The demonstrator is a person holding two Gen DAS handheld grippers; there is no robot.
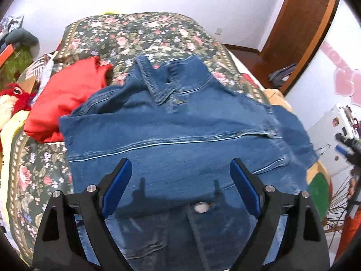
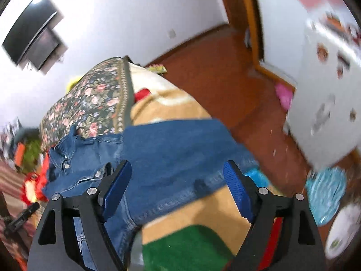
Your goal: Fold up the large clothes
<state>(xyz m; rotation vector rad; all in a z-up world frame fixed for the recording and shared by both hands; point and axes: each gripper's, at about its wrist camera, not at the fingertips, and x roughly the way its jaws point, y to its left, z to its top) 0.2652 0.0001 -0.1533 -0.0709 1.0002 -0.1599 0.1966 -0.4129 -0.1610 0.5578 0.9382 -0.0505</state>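
Denim jacket (image 1: 180, 122) spread on the floral bed (image 1: 135, 33), red garment (image 1: 65, 94) at its left; left tongs (image 1: 180, 169) and right tongs (image 2: 177, 170) both apart, empty.

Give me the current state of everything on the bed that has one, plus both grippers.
Denim jacket: spread on the bed, collar away from the camera, one sleeve folded across the body, held by neither gripper.
Red garment: folded, beside the jacket, one edge under it.
Floral bedspread: laid flat under both garments.
Left gripper: open, above the jacket.
Right gripper: open, nothing gripped, above the jacket's edge.
Door: open.
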